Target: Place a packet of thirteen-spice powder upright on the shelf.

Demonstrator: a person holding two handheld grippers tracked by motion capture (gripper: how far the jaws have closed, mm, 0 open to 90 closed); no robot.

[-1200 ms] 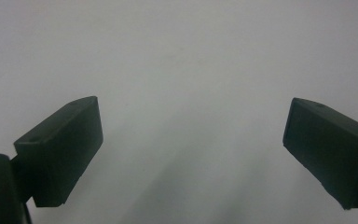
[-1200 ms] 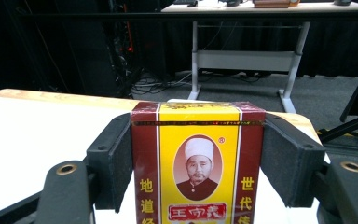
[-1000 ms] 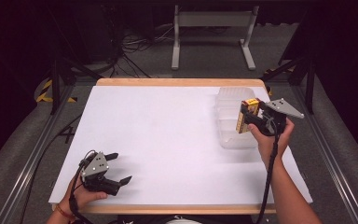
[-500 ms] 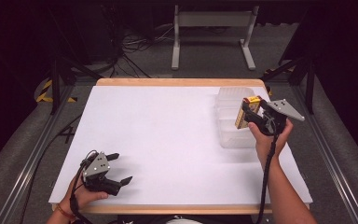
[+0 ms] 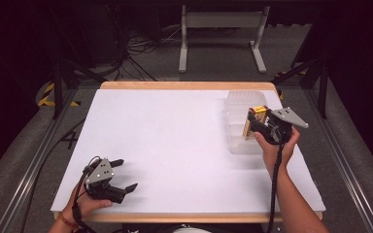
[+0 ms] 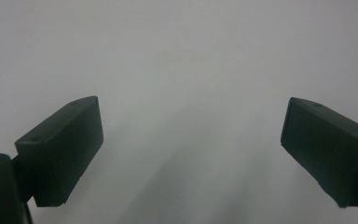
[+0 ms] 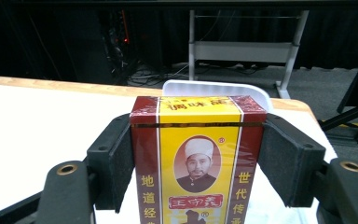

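I have the box clamped between my right gripper's pads, one pad flat on each narrow side. It is a red and yellow carton with a portrait on the front and Chinese lettering down both edges, and it stands upright in the jaws. In the high view the box sits over the clear bin, at the bin's right edge and about midway along its length; I cannot tell whether its bottom touches the bin or hangs just above it. The right gripper comes at the bin from the right, with my right hand just off the bin's near right corner. The bin (a pale, see-through thing with dividers inside) lies on the white table, close to the far right corner. From the right gripper view the bin's rounded far rim shows just behind the top of the box.

My left gripper is well away from the bin, down at the table's near left corner, resting on the white top with its jaws spread wide and nothing between them. Its own view shows the two black fingers far apart over the bare table.
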